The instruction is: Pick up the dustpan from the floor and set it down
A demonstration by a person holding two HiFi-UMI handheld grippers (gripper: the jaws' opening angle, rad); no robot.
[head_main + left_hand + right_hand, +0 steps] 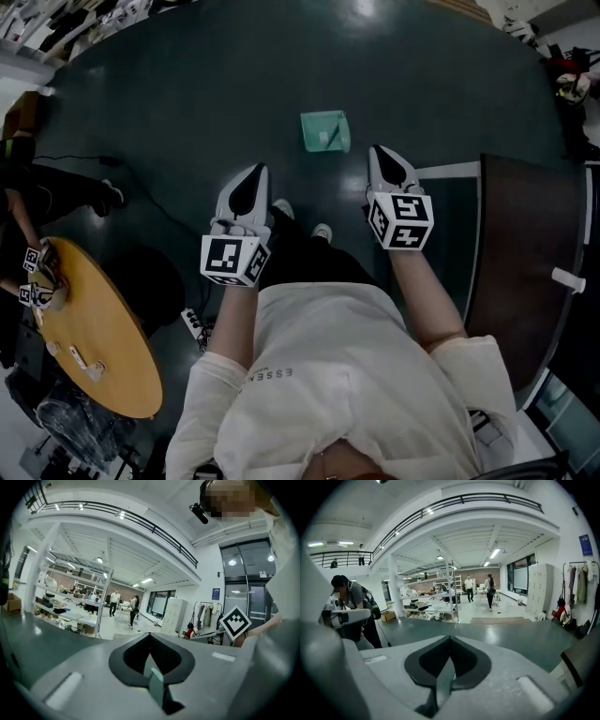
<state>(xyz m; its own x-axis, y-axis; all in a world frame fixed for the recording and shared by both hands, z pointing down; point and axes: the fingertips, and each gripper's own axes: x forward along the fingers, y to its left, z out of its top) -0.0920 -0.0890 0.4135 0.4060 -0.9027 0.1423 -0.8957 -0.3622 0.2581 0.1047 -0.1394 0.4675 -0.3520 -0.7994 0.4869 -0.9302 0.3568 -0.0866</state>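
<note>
- Green dustpan (pixel 325 131) flat on the dark floor (pixel 187 84), just ahead of the shoes (pixel 322 232), well apart from both grippers; untouched, so pickup not yet begun.
- Left gripper (pixel 254 174) pressed together, nothing pinched; held out front, aimed to the pan's left.
- Right gripper (pixel 383 156) likewise pressed together and empty, tip nearer the pan, a little to its right.
- Carried side by side, probably to bracket the pan on approach.
- Need to spread before any grasp, and likely a stoop, given how low the pan lies.
- Round wooden table (pixel 103 347) at left and dark panel (pixel 525 253) at right, both off the path.
</note>
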